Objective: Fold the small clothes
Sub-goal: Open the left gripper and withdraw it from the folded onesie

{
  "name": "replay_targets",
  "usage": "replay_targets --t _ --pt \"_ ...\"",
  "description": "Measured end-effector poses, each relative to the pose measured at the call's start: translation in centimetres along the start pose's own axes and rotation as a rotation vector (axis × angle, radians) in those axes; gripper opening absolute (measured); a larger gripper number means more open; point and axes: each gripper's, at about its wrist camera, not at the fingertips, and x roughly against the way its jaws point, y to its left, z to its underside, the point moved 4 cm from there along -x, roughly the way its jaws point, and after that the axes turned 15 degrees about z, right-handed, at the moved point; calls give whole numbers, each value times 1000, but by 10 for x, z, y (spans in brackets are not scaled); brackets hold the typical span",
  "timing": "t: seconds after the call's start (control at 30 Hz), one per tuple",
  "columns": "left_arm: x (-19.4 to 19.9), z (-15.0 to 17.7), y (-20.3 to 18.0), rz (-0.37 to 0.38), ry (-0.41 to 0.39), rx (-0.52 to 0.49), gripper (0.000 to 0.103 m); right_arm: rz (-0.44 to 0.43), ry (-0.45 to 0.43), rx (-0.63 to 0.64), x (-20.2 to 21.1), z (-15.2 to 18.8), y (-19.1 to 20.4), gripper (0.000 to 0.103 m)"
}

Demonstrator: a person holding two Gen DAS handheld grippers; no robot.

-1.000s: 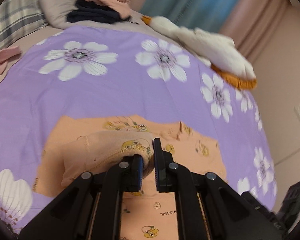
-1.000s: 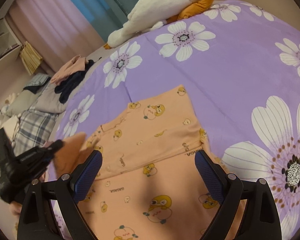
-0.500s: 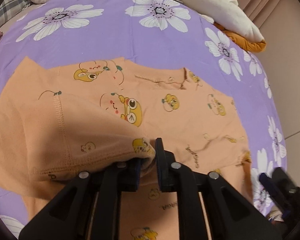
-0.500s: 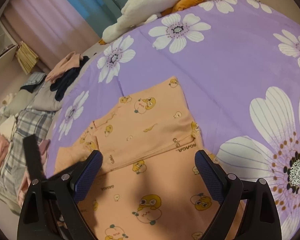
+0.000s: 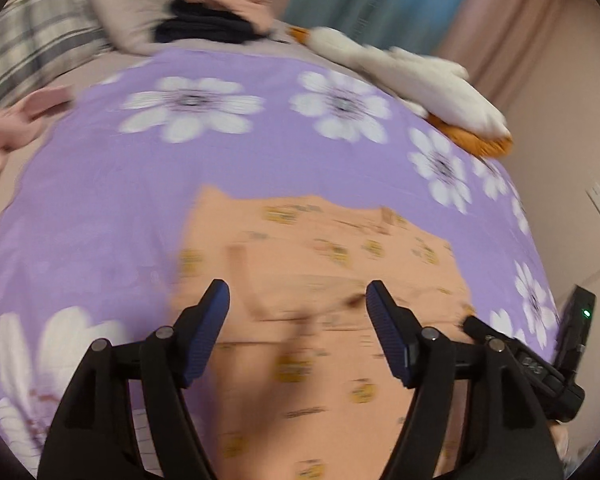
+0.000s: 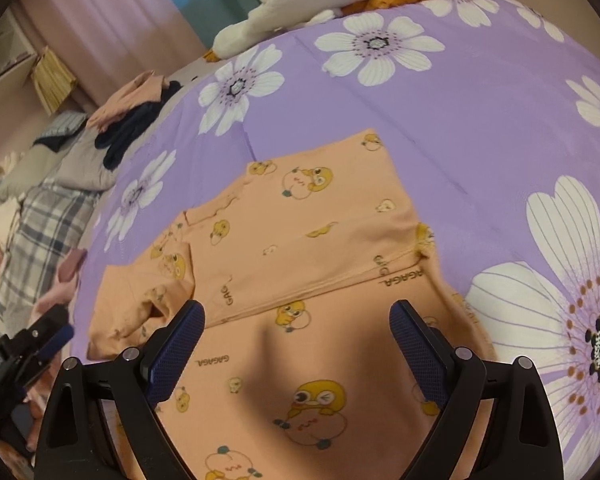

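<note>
An orange child's garment (image 6: 300,248) with yellow duck prints lies on the purple flowered bedspread (image 6: 480,120). Its left sleeve is folded in over the body in the right wrist view. It also shows in the blurred left wrist view (image 5: 320,280). My left gripper (image 5: 298,304) is open and empty, just above the garment's near part. My right gripper (image 6: 296,324) is open and empty above the garment's lower half. The left gripper (image 6: 32,344) shows at the left edge of the right wrist view, and the right gripper (image 5: 540,364) at the right edge of the left wrist view.
A white and orange plush goose (image 6: 320,4) lies at the far edge of the bed (image 5: 412,76). A pile of dark and pink clothes (image 6: 136,116) and a plaid blanket (image 6: 48,228) lie at the far left. Curtains and a wall stand behind.
My left gripper has let go of the orange sleeve, opened wide and pulled back. The sleeve now lies folded over the garment. My right gripper stayed open and shifted only slightly.
</note>
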Motion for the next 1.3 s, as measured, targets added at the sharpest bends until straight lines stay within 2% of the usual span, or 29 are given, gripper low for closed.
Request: replay_targets --t 0.07,0.17,0.47,0.6,0.73,0.9,1.3 --pt "10 2 21 -3 -21 43 69 9 3 16 -1 2 7 93" --pt "18 5 40 33 -28 105 69 29 6 45 -1 5 16 93" --pt "34 4 65 -14 -40 136 69 78 -17 121 4 11 46 93" --pt "35 5 73 -50 -32 138 69 87 -27 150 4 14 59 93" --pt "39 4 83 -31 -32 165 69 86 -18 178 1 18 72 93" --pt "44 3 87 -45 -38 177 69 86 -26 217 0 21 83 93" --pt "46 2 93 -38 -36 200 69 83 -27 205 1 22 81 93"
